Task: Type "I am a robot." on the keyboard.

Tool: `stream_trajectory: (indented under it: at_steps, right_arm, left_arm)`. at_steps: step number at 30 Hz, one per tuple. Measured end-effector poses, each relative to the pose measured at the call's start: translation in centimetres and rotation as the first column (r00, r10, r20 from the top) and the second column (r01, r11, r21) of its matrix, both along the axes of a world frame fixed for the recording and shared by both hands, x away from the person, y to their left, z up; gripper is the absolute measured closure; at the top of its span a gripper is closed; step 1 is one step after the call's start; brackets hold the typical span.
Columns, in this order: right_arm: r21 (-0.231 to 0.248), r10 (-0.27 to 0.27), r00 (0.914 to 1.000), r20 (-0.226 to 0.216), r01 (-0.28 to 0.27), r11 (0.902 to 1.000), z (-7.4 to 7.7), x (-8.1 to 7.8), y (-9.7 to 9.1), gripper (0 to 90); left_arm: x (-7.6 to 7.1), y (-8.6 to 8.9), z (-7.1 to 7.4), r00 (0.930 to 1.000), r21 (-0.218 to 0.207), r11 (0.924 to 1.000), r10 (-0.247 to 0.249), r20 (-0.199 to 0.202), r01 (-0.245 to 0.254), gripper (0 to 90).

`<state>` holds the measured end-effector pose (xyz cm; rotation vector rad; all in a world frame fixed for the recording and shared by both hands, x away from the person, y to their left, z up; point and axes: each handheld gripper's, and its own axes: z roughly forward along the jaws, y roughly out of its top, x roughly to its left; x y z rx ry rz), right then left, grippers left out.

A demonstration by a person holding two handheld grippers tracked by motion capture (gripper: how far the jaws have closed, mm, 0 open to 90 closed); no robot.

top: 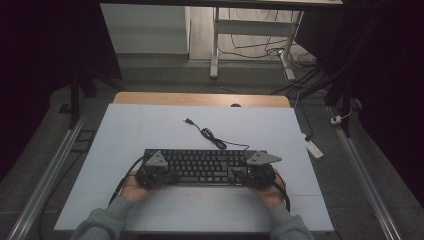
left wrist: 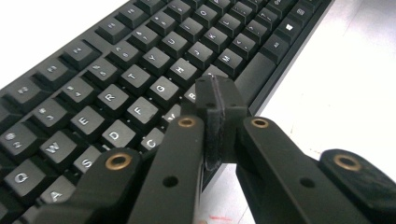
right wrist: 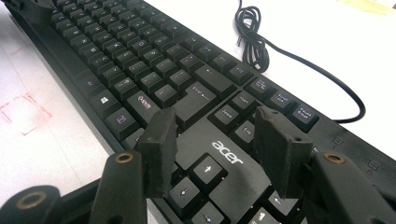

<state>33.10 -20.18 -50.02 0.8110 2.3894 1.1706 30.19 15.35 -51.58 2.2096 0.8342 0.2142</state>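
**Two grippers over the keyboard**

We see the keyboard (top: 202, 166) lying flat on the near half of the white board (top: 150, 125), its long side running across in front of the person. Its cable (top: 212, 136) leaves the far edge and lies on the board in a small coil, ending in a plug. Nothing here is a container, so there is nothing held inside anything.

The left gripper (left wrist: 215, 100) is over the left end of the keyboard. Its jaws are clenched, pad against pad, with nothing between them, and the tips hover above the bottom letter row near the space bar. The right gripper (right wrist: 215, 135) is over the right end, its jaws released and standing apart above the arrow keys and the logo.

The high view gives us both hands, the sleeves and the floor around the table. The left gripper view lets us read the letter keys. The right gripper view shows the coil closely and faint red marks on the board.
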Motion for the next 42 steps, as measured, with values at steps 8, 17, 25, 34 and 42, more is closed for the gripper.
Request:
stream_trajectory:
  at_steps: [8,17,25,34,42]
  right_arm:
    - [-0.001,0.001,1.0000,0.000,-0.001,1.0000,0.0,0.0,0.0,49.2]
    - [-0.001,-0.001,1.0000,-0.003,0.001,1.0000,0.0,0.0,0.0,49.3]
    - [-0.001,0.000,1.0000,0.000,0.000,1.0000,-0.1,0.0,0.1,49.3]
    - [0.000,-0.006,1.0000,-0.004,0.006,1.0000,0.0,0.0,-0.1,49.2]
    - [-0.003,0.000,1.0000,0.001,0.000,1.0000,0.0,0.0,0.0,49.2]
  left_arm:
    - [-0.1,-0.8,-0.4,0.9997,0.033,0.9992,-0.024,-0.002,0.024,89.0]
    - [-0.1,-0.9,-0.6,0.9996,0.037,0.9990,-0.027,0.001,0.026,89.0]
    - [-0.1,-1.1,-0.9,0.9992,0.035,0.9986,-0.039,-0.004,0.039,89.0]
    - [-0.4,-0.2,0.4,0.9992,-0.045,0.9990,-0.002,0.040,0.004,76.0]
    - [-0.5,1.1,1.3,0.9976,-0.096,0.9941,0.056,0.042,-0.052,52.1]
